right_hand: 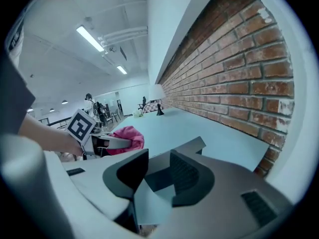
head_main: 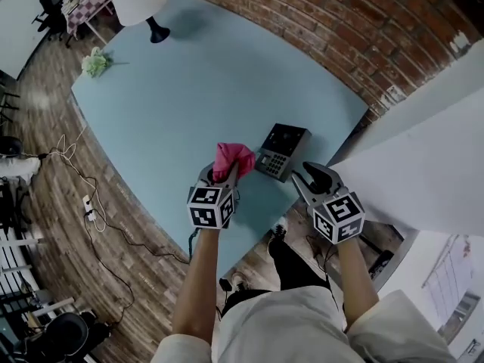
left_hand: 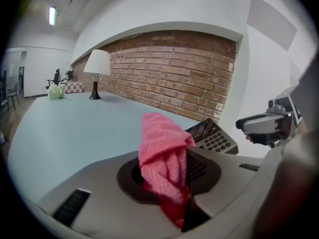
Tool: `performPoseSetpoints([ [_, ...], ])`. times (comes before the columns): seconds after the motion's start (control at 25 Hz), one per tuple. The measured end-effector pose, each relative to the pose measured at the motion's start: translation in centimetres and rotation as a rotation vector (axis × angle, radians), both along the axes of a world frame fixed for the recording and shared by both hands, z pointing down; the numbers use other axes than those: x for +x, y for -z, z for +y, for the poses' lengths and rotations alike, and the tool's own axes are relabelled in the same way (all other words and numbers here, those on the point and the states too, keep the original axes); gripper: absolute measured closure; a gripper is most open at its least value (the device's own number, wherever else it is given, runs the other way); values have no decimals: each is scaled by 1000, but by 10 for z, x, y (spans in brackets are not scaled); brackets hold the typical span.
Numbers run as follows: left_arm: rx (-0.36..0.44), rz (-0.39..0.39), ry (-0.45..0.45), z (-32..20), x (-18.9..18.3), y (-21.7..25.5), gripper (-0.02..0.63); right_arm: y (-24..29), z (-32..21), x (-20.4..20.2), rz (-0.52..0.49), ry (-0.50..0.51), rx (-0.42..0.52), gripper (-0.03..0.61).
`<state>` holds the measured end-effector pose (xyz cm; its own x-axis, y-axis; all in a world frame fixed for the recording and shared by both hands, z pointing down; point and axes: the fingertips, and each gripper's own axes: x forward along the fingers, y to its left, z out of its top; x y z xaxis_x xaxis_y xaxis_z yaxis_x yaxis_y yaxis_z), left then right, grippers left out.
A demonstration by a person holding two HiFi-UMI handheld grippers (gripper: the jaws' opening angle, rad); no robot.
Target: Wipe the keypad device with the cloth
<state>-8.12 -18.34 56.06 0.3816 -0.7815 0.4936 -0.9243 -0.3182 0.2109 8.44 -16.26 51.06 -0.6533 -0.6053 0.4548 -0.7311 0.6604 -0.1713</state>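
A dark keypad device (head_main: 282, 150) lies tilted near the front right edge of the pale blue table (head_main: 189, 89). My left gripper (head_main: 224, 174) is shut on a bunched pink cloth (head_main: 233, 157), held just left of the device. In the left gripper view the cloth (left_hand: 164, 153) fills the jaws, with the keypad (left_hand: 212, 136) just beyond it to the right. My right gripper (head_main: 311, 174) hovers at the device's right front corner, open with nothing between its jaws. The right gripper view shows the cloth (right_hand: 127, 138) off to the left; the device is out of that view.
A white-shaded lamp (head_main: 140, 2) and a small green bunch (head_main: 95, 63) stand at the table's far end. A brick wall (head_main: 318, 29) runs along the table's far side. A white pillar (head_main: 423, 150) stands close on the right. Cables (head_main: 89, 203) lie on the wood floor.
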Motion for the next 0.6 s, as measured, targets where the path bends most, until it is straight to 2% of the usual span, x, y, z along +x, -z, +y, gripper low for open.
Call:
performPoseSetpoints([
  [0.12, 46, 8, -8, 26, -5, 25, 490, 15, 16, 1, 18, -34, 13, 448],
  [0.28, 112, 7, -51, 55, -2, 64, 491, 53, 34, 8, 35, -116, 82, 467],
  [0.36, 140, 6, -62, 77, -6, 84, 491, 69, 53, 3, 36, -136, 101, 511],
  [0.6, 240, -7, -85, 148, -6, 142, 488, 126, 121, -19, 42, -100, 173, 563],
])
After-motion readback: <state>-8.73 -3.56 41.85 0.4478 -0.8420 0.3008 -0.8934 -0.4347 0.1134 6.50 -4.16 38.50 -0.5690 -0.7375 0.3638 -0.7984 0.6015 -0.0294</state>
